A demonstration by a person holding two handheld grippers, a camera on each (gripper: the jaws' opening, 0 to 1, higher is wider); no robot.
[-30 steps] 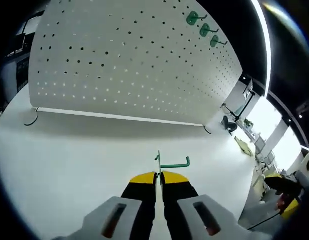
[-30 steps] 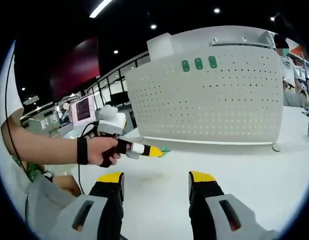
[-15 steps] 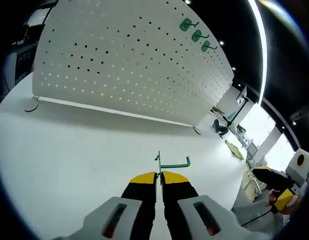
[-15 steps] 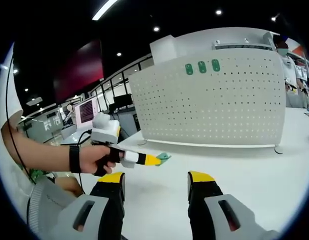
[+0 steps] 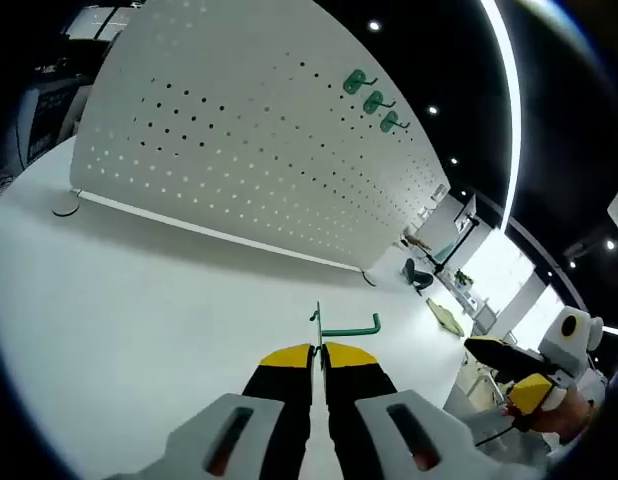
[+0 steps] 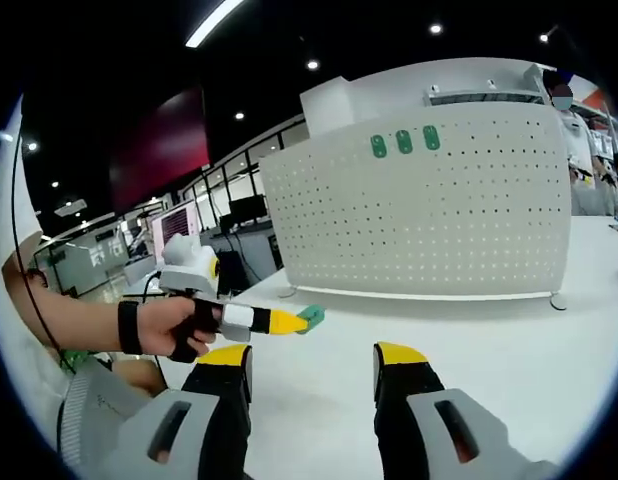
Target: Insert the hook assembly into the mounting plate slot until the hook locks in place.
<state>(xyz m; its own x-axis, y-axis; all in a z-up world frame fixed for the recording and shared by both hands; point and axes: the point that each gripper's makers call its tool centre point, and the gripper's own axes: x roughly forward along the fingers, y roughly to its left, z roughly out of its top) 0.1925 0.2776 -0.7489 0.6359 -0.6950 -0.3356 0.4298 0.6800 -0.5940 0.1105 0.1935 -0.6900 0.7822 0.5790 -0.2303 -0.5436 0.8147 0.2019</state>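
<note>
The left gripper [image 5: 316, 352] stayed clenched on the green metal hook [image 5: 344, 325], drawn back from the far white perforated pegboard [image 6: 429, 210]; insertion remained undone. The right gripper [image 6: 314, 356] hung released.

We note a green hook [image 5: 347, 327] pinched between closed yellow-tipped jaws, its arm pointing sideways, held above the table [image 5: 139, 300] and well apart from the pegboard [image 5: 249, 160]. The white perforated pegboard stands upright near the table's far edge; three green hooks [image 6: 404, 142] sit along its top edge.
</note>
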